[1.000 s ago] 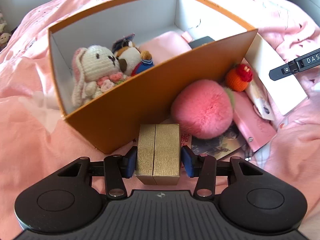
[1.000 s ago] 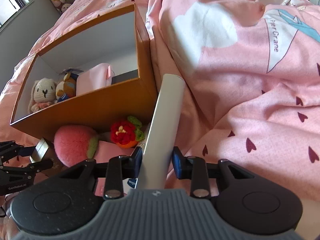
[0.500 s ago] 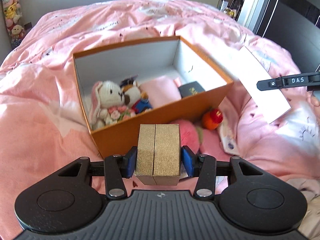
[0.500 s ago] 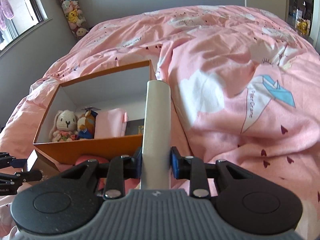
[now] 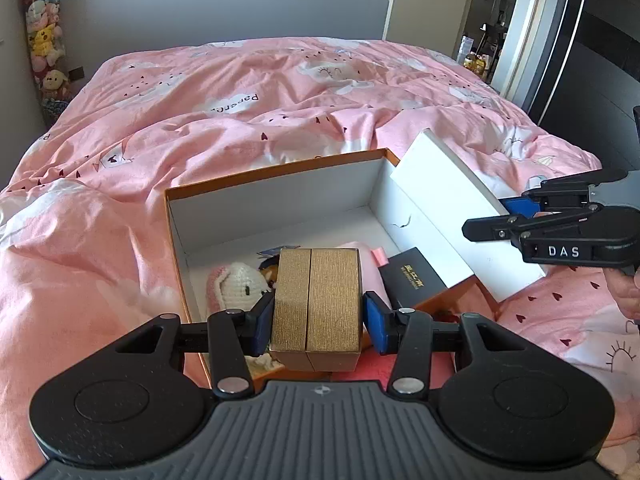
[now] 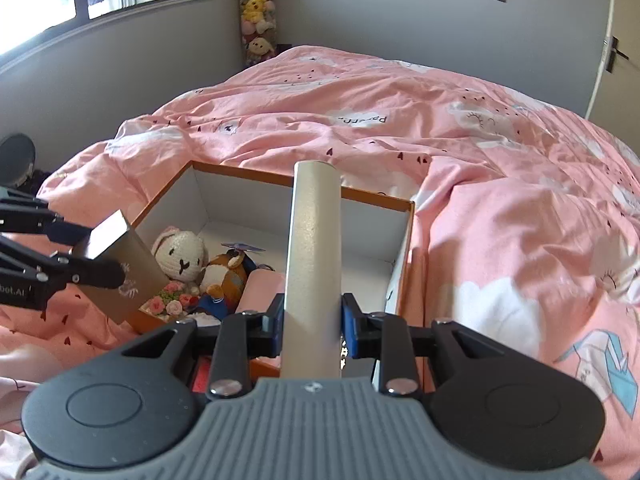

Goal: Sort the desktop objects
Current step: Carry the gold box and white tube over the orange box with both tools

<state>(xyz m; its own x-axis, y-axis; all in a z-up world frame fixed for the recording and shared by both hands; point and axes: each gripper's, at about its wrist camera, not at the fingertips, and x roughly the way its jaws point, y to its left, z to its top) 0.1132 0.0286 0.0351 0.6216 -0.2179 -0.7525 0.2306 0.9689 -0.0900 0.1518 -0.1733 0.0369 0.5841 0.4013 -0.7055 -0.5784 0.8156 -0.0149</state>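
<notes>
Left wrist view: left gripper clamps a gold box above the partly filled orange box; right gripper clamps a white box, neither yet placed.

Left wrist view: looks down and forward from close above the open orange cardboard box on the pink-quilted bed, door at 1 o'clock. Right wrist view: same box from its right, window at 11 o'clock. Both views share the box interior.

Plush rabbit inside box on bed
</notes>
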